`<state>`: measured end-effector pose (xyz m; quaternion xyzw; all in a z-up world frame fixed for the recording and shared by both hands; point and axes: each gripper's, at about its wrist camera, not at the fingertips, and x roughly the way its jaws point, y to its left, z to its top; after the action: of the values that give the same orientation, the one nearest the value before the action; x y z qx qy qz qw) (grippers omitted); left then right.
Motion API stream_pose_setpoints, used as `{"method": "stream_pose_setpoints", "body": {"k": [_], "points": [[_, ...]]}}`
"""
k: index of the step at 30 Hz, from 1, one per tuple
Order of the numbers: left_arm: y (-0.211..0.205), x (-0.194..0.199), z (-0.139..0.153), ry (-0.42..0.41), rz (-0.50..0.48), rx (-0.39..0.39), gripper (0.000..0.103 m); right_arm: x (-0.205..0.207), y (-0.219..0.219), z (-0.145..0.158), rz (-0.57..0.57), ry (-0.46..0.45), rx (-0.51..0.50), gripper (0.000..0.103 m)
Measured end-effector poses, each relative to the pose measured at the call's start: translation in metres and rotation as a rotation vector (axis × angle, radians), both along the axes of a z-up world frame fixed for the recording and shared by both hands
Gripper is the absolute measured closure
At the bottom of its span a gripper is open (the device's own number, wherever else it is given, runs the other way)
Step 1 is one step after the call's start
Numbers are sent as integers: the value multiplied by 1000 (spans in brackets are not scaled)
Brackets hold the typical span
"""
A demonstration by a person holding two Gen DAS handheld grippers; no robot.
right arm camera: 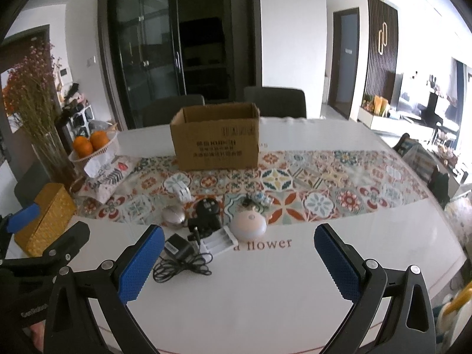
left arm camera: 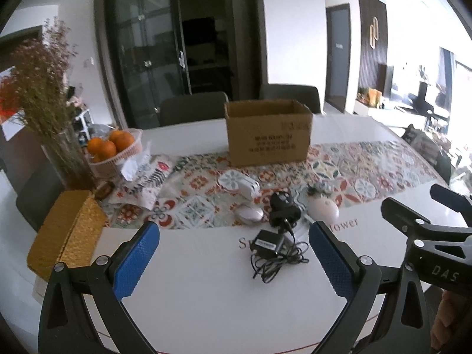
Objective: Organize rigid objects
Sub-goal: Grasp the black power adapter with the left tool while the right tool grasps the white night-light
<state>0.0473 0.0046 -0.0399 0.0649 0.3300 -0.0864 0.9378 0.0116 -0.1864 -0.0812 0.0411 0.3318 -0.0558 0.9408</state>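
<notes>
An open cardboard box stands on the patterned runner at mid table. Small items lie in front of it: a black power adapter with tangled cord, a black plug block, a white round light, a white oval mouse-like piece, a white charger and a white battery holder. My left gripper is open and empty, short of the adapter. My right gripper is open and empty, to the right of the adapter.
A yellow woven box, a vase of dried flowers, a basket of oranges and a patterned tissue pouch stand at the left. Dark chairs stand behind the table.
</notes>
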Motion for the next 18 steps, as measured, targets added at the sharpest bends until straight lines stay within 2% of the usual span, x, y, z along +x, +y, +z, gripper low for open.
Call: {"method": "stream_pose_setpoints", "body": {"k": [7,13,18], "points": [[-12,19,-26,99,-42,0,0,19,-4,-23,5,83,12,0],[-29,42,-45,153,-27,23,1,46,-17,-43,42,139,20,0],[-42,63,-63,233,-17,13,3,76,-31,-61,99,213,40,1]]}}
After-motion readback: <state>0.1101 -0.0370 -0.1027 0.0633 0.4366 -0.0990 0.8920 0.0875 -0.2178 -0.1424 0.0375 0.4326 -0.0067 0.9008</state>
